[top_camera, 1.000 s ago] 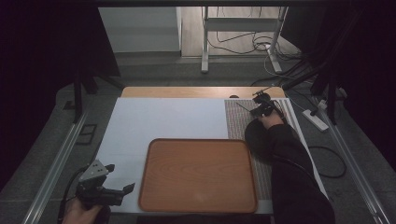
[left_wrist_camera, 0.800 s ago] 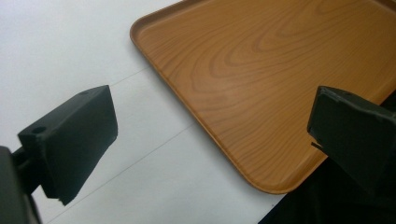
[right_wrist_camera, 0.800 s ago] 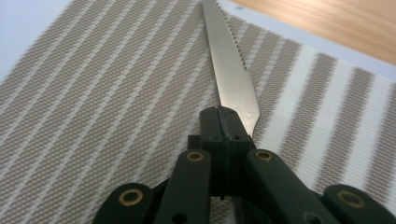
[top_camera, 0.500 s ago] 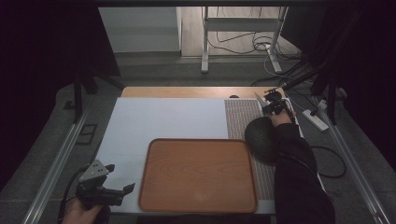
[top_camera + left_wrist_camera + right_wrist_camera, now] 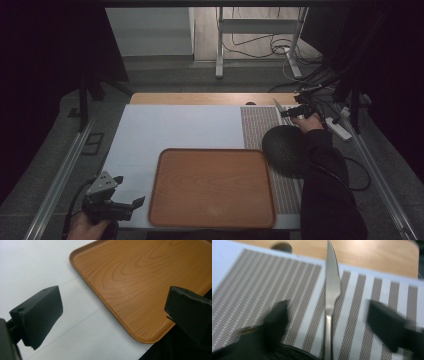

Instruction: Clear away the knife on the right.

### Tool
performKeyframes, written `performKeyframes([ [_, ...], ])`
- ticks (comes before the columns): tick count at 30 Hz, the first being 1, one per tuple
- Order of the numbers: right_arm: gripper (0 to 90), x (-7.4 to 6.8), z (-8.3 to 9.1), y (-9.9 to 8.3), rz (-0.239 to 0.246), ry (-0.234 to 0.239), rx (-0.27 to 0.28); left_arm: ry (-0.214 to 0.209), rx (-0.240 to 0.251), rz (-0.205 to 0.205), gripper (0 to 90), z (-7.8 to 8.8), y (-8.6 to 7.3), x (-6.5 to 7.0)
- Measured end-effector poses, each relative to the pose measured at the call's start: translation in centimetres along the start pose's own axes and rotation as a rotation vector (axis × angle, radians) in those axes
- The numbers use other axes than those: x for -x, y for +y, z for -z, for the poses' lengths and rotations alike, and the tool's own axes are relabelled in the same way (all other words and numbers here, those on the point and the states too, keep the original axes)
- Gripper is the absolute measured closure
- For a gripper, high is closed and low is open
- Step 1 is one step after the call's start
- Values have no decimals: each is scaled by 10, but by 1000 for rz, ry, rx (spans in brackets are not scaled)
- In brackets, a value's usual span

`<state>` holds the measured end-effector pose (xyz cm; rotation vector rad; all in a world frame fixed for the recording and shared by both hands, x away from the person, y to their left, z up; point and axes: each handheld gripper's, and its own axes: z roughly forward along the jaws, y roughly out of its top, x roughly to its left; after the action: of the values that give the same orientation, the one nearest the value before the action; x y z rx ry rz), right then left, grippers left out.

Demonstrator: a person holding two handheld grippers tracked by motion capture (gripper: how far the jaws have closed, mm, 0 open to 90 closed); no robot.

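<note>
A shiny metal knife (image 5: 331,297) lies on the striped woven mat (image 5: 274,295), between the right claw's (image 5: 329,322) wide-open jaws. The left claw (image 5: 112,315), open too, hovers beside the smooth wooden tray (image 5: 140,277).

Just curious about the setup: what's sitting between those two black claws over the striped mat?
A silver knife lies lengthwise on the striped mat in the open gap of the right gripper, untouched, seen in the right gripper view.

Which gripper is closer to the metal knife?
Right. The right gripper is over the knife on the striped mat, jaws open astride it; the left gripper waits beside the tray's near-left corner.
</note>
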<state>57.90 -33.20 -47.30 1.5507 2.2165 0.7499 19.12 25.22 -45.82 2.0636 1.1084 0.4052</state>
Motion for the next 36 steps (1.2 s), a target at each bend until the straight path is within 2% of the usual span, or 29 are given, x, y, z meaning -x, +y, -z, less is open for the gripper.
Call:
performKeyframes([
  [1, 28, 0, -2, -1, -1, -15, -15, 0, 0, 0, 17, 0, 0, 0],
  [3, 8, 0, -8, -3, -23, -57, -38, -1, 1, 1, 17, 0, 0, 0],
  [6, 8, 0, -11, -4, -18, -76, -55, -2, 2, 3, 17, 0, 0, 0],
  [8, 9, 0, -13, -7, -17, -62, -84, -1, 2, 2, 17, 0, 0, 0],
  [10, 19, 1, -15, -8, -13, -89, -95, -2, 2, 1, 17, 0, 0, 0],
  [15, 68, 4, -18, -12, -4, -113, -116, -2, 2, 2, 17, 0, 0, 0],
  [17, 129, 6, -19, -13, -2, -120, -120, -1, 2, 1, 17, 0, 0, 0],
  [19, 244, 10, -17, -15, -18, -99, -130, -1, 2, 1, 17, 0, 0, 0],
  [20, 315, 12, -16, -16, -18, -109, -142, -1, 1, 1, 17, 0, 0, 0],
  [22, 330, 12, -16, -16, -18, -104, -136, -1, 1, 2, 17, 0, 0, 0],
  [23, 369, 12, -15, -16, -10, -102, -139, -1, 1, 2, 17, 0, 0, 0],
  [24, 433, 11, -14, -16, 0, -93, -144, -1, 0, 2, 17, 0, 0, 0],
  [25, 590, 7, -12, -15, 32, -76, -153, 0, -1, 1, 17, 0, 0, 0],
  [26, 590, 7, -12, -15, 32, -76, -153, 0, -1, 1, 17, 0, 0, 0],
  [27, 661, 5, -12, -14, 39, -65, -162, 0, -2, 1, 17, 0, 0, 0],
  [28, 784, 2, -12, -12, 46, -50, -175, 1, -3, 0, 17, 0, 0, 0],
  [36, 803, 2, -13, -10, 57, -56, -187, 1, 1, 2, 17, 1, -1, 0],
])
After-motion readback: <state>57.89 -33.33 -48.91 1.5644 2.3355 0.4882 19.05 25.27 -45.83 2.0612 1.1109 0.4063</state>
